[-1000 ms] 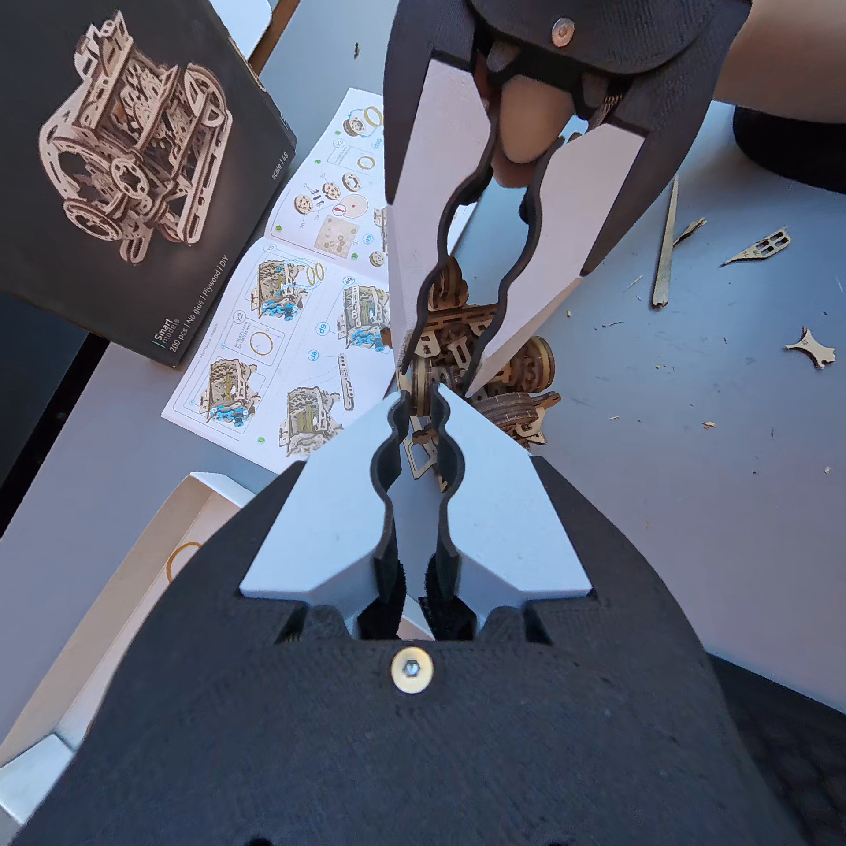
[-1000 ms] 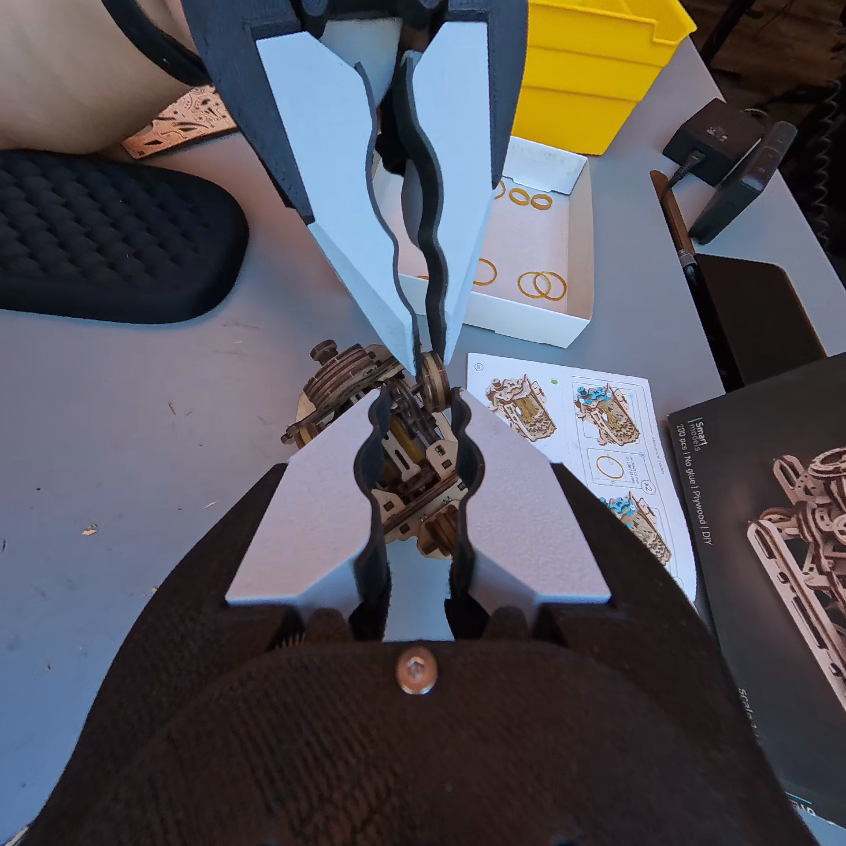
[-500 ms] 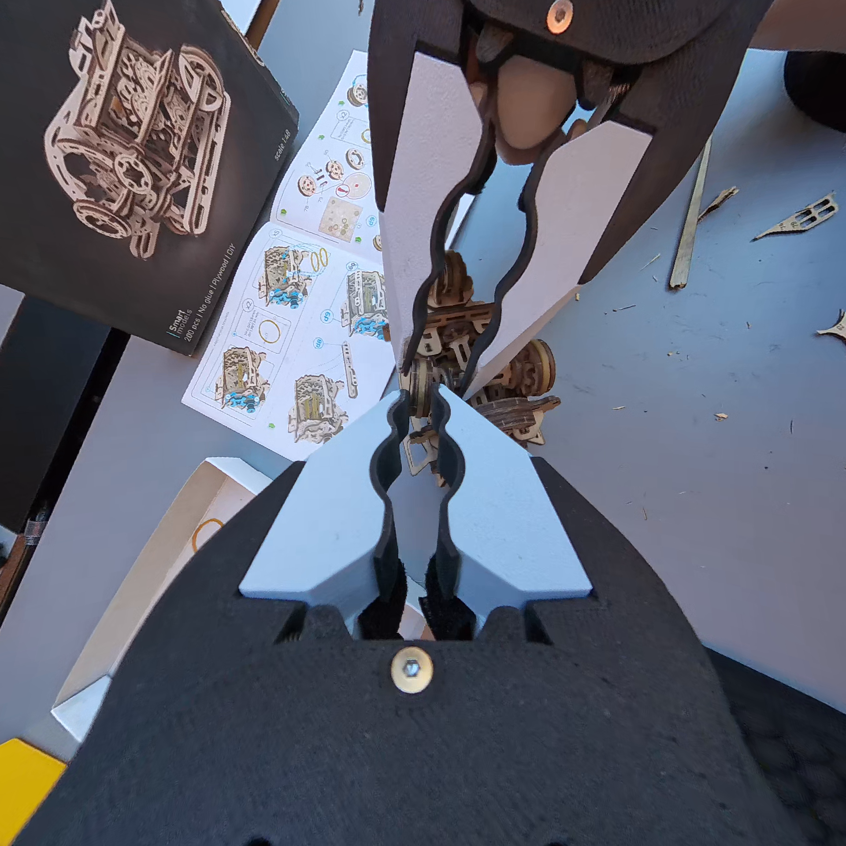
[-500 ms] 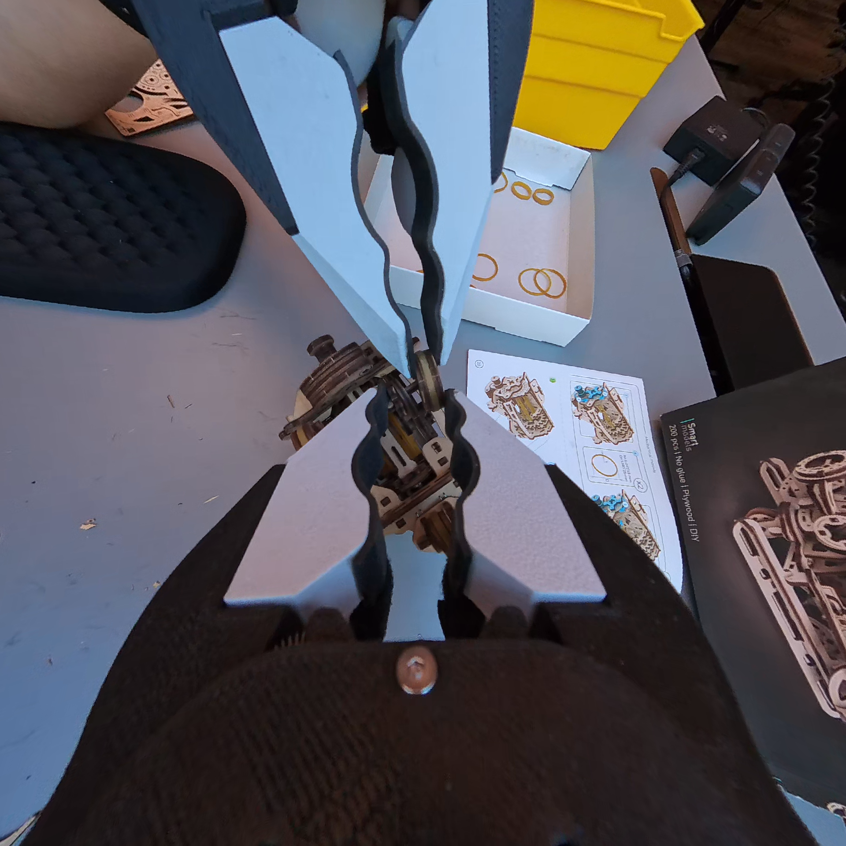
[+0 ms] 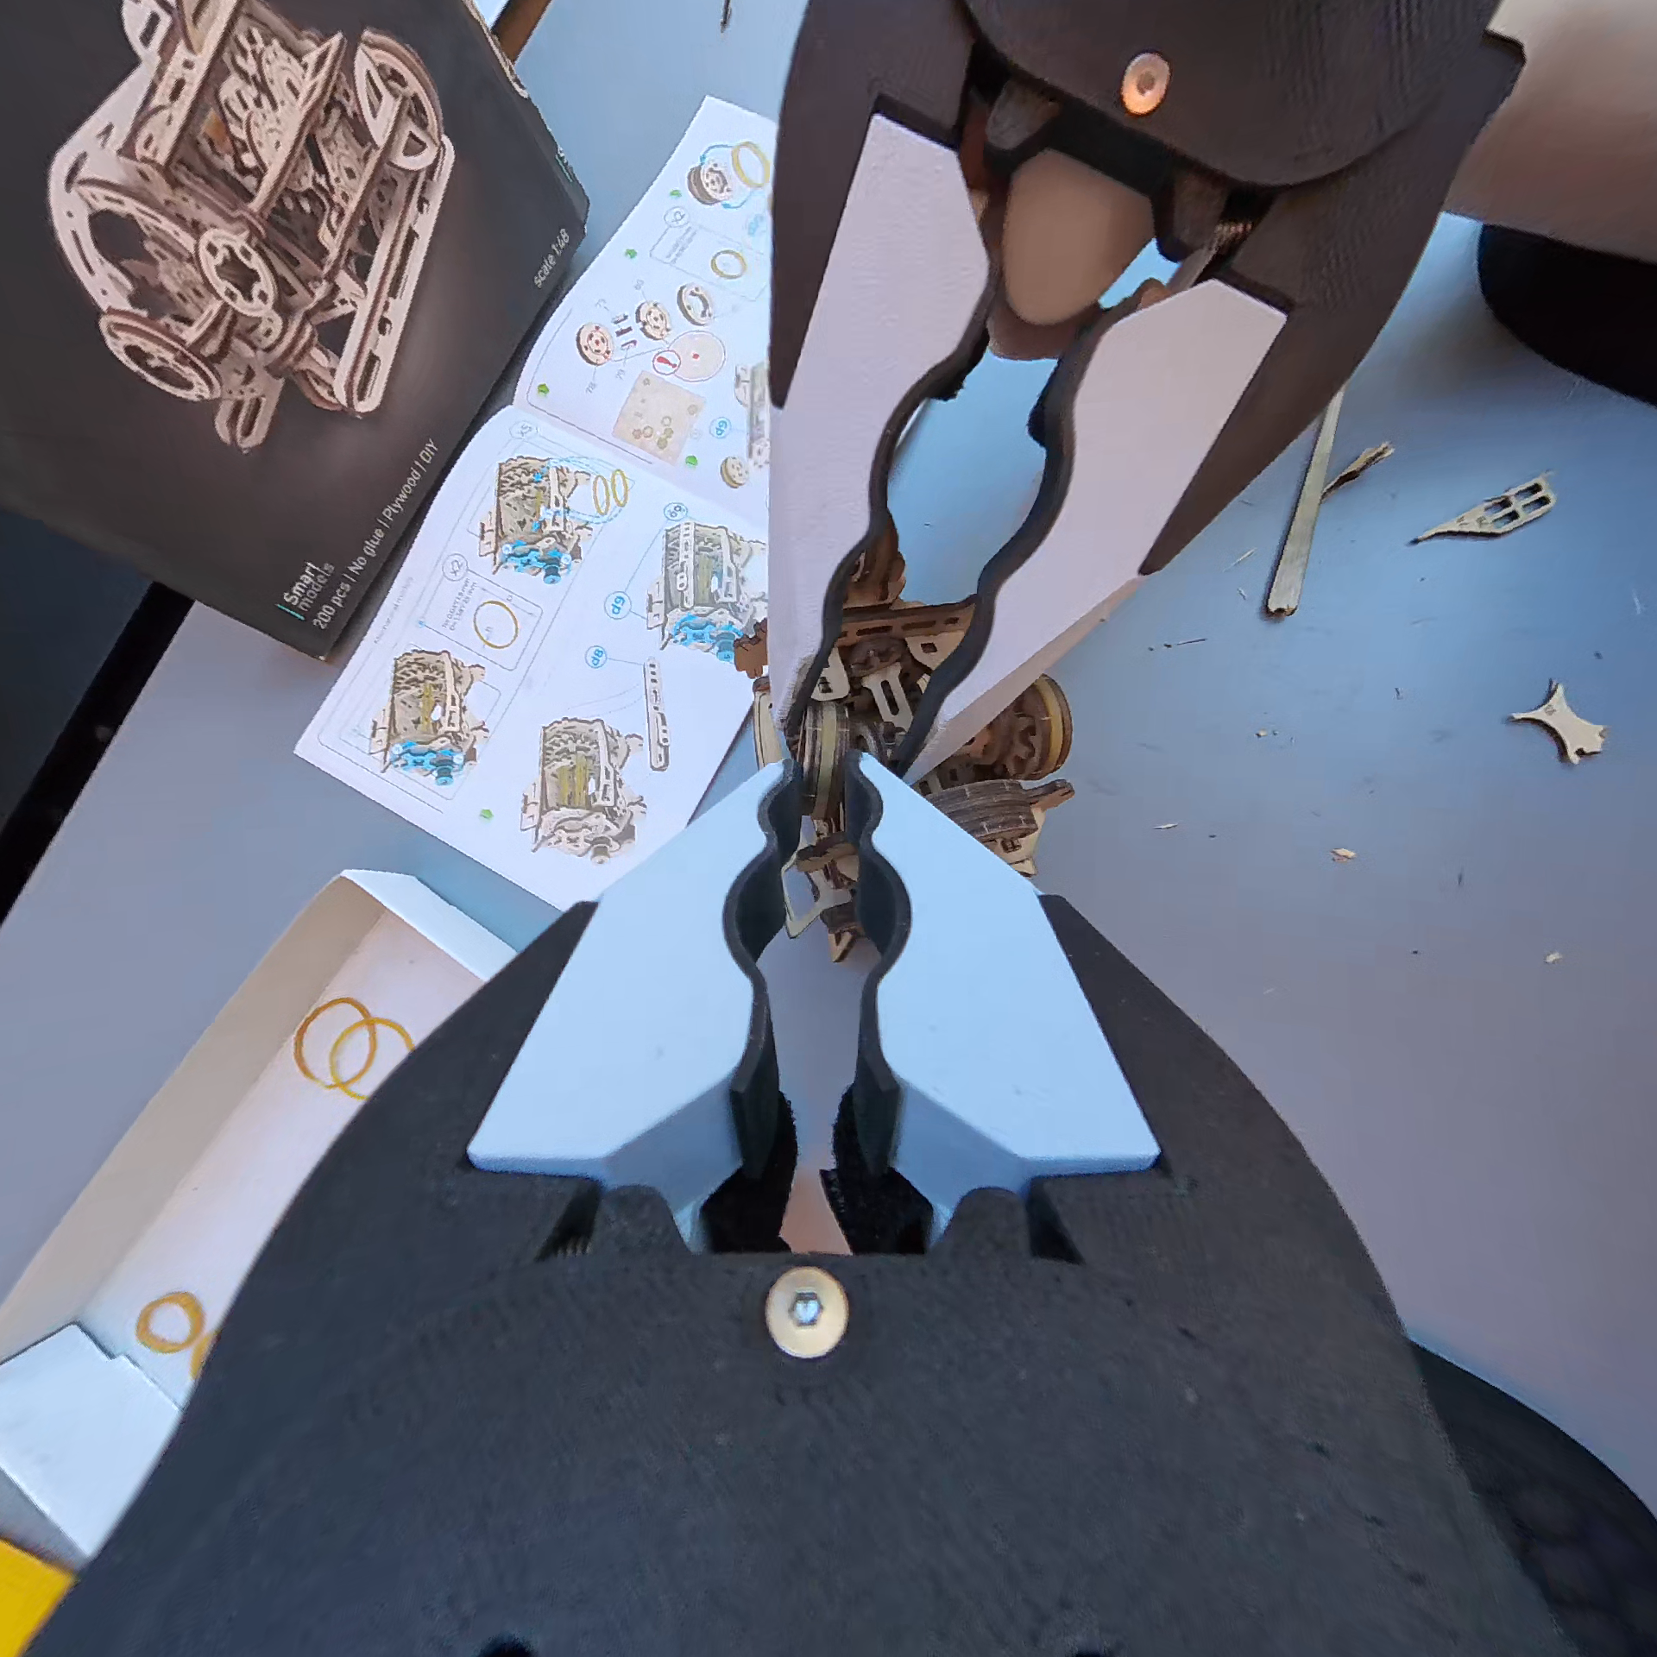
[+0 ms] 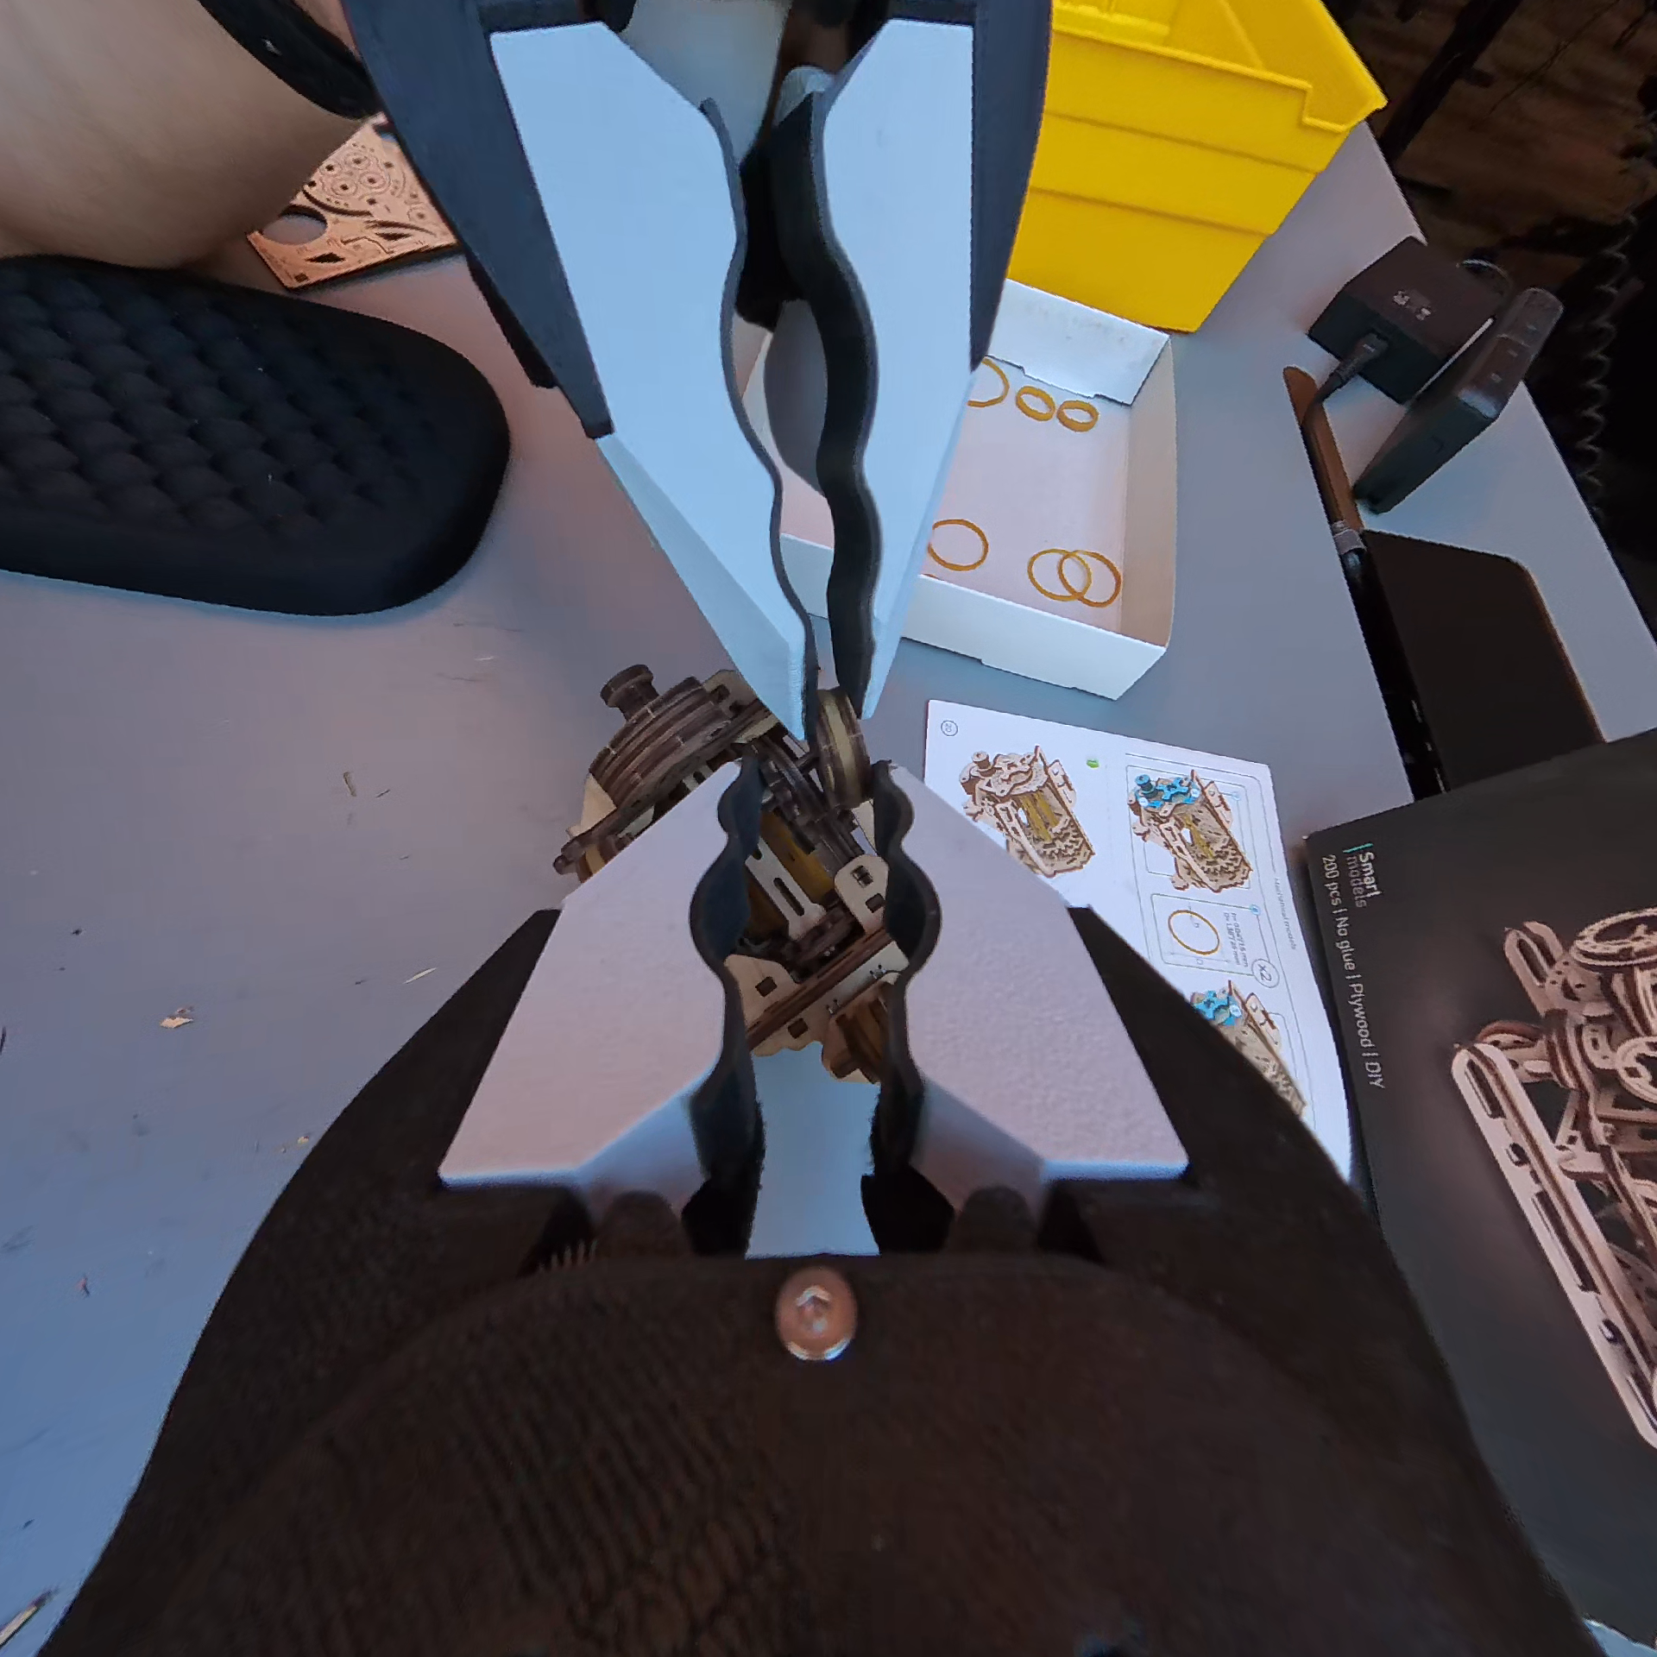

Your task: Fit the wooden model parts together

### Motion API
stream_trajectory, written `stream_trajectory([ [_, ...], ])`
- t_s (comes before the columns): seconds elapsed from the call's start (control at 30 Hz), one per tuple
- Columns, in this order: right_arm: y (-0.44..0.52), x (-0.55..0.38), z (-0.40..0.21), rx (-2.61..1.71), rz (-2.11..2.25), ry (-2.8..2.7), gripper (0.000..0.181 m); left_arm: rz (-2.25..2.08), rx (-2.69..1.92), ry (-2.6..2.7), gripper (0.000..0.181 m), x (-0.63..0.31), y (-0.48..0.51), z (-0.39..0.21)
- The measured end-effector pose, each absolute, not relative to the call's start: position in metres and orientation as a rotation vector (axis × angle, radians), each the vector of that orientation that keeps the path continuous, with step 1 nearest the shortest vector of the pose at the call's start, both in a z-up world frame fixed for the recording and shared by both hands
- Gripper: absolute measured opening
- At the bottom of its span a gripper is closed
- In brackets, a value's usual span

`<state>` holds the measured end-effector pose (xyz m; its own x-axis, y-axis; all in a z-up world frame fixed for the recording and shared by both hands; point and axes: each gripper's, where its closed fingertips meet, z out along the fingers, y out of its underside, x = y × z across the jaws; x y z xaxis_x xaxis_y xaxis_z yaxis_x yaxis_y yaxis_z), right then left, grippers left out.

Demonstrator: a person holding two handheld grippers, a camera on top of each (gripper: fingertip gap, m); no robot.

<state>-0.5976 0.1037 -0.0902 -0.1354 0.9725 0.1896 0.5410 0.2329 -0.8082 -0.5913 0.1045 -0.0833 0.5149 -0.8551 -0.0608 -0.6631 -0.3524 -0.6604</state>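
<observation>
Left gripper (image 5: pixel 820 771) pinches a small wooden wheel (image 5: pixel 823 746) | right gripper (image 6: pixel 814 789) clamps the wooden model (image 6: pixel 807 906) between its tips | both meet above the grey table (image 5: pixel 1300 897)

A: Where's the left gripper (image 5: pixel 820 773)?
B: Reaching toward 12 o'clock, fingers nearly together, pinching.
A: And the right gripper (image 6: pixel 816 789)?
B: Opposite, tip to tip, fingers spread wider, clamping.

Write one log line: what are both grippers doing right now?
left gripper: shut on small round wooden wheel | right gripper: shut on brown wooden model body | model on grey table
</observation>
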Motion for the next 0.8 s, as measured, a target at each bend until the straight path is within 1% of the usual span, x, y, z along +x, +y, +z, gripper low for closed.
stream_trajectory([
  [0.3,0.1046,-0.5977,-0.0894,-1.398,0.742,-1.780,0.025,-0.419,-2.139,1.186,0.008,-0.5893,0.1043,-0.0848],
  [0.63,0.1007,-0.5947,-0.0895,-1.336,0.700,-1.824,0.021,-0.338,-2.020,1.322,0.007,-0.5874,0.1010,-0.0827],
  [0.8,0.0992,-0.5944,-0.0895,-1.345,0.702,-1.824,0.021,-0.332,-2.040,1.305,0.007,-0.5871,0.0997,-0.0823],
])
